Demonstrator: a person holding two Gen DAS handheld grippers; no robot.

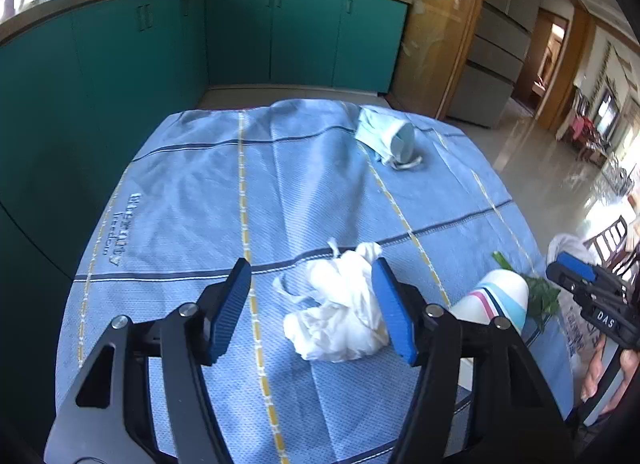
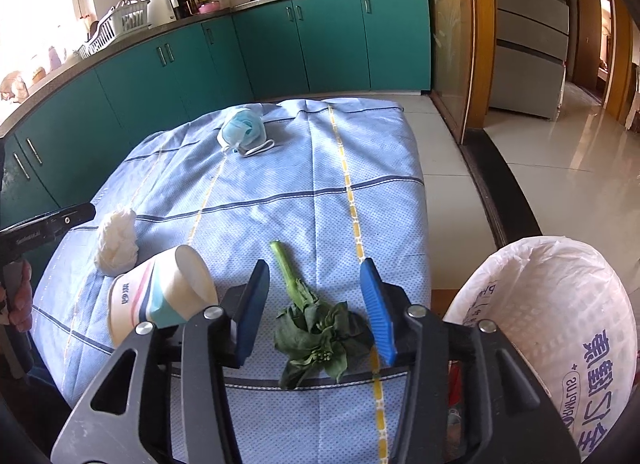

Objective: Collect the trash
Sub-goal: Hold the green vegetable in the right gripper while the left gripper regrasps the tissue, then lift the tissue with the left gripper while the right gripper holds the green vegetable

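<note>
Blue checked tablecloth [image 2: 280, 183], teal kitchen cabinets [image 2: 320, 43]; left tool [image 1: 312, 304], right tool [image 2: 316, 304] agape, empty.

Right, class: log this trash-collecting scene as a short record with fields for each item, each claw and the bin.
tissue: crumpled, on cloth, between open left claw fingers
greens: on cloth, between open right claw fingers
cup: on its side, between tissue and greens
mask: far end of cloth
bin: bag-lined, right of table
</note>
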